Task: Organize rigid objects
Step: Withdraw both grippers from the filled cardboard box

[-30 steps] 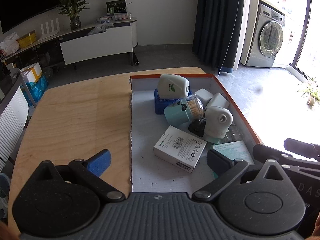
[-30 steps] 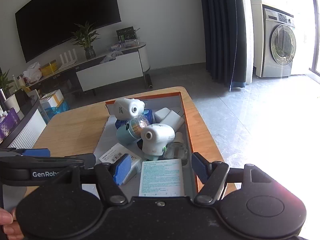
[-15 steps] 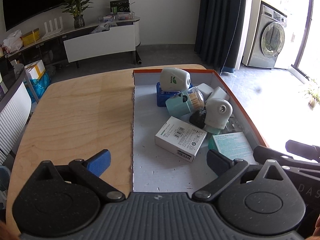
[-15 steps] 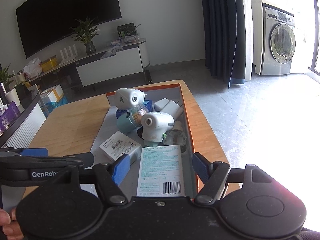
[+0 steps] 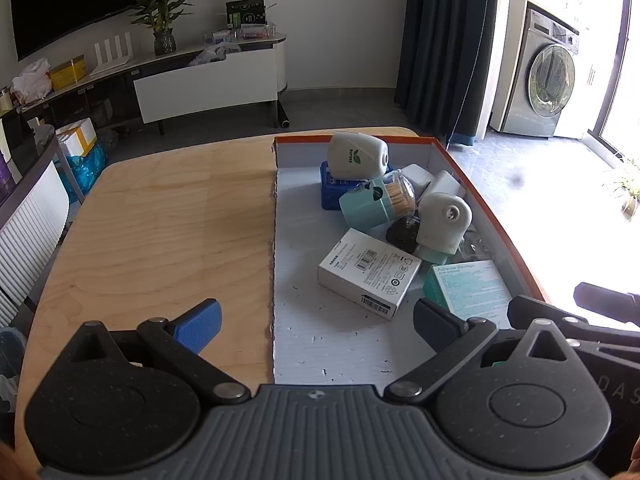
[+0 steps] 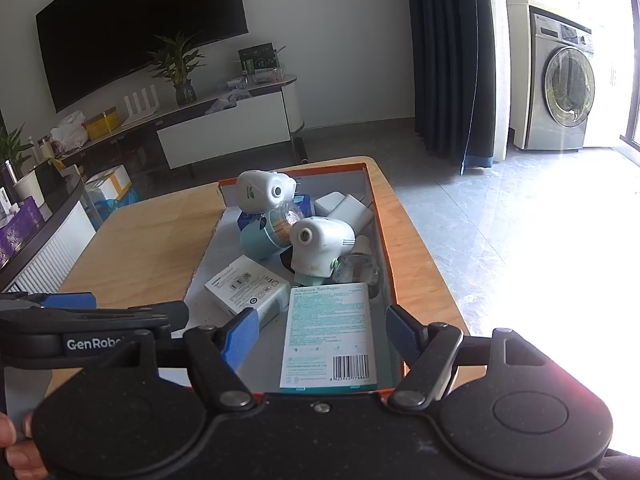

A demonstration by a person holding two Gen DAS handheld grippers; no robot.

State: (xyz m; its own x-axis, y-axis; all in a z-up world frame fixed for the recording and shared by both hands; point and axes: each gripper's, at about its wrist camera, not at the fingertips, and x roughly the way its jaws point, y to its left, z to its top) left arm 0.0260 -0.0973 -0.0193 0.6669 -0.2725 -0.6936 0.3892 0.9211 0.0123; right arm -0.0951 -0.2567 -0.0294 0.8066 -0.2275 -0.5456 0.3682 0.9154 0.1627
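An orange-rimmed box [image 5: 500,216] [image 6: 380,216] on the wooden table holds several items: two white plug-in devices [image 5: 442,222] [image 6: 320,246], a teal toothpick holder [image 5: 376,202], a blue box [image 5: 330,192], a white carton [image 5: 370,272] [image 6: 246,286] and a teal bandage box [image 5: 468,288] [image 6: 328,332]. My left gripper [image 5: 320,320] is open and empty over the box's near left edge. My right gripper [image 6: 320,328] is open and empty, its fingers either side of the bandage box, above it.
The wooden table [image 5: 160,220] spreads left of the box. A TV cabinet [image 5: 200,76] stands behind, a washing machine [image 5: 548,88] at the right, a white ribbed unit [image 5: 28,224] at the left edge.
Both grippers have drawn back and risen from the box, so the items look smaller and farther. The bandage box's near end with its barcode has come into the right view. Nothing in the box moved.
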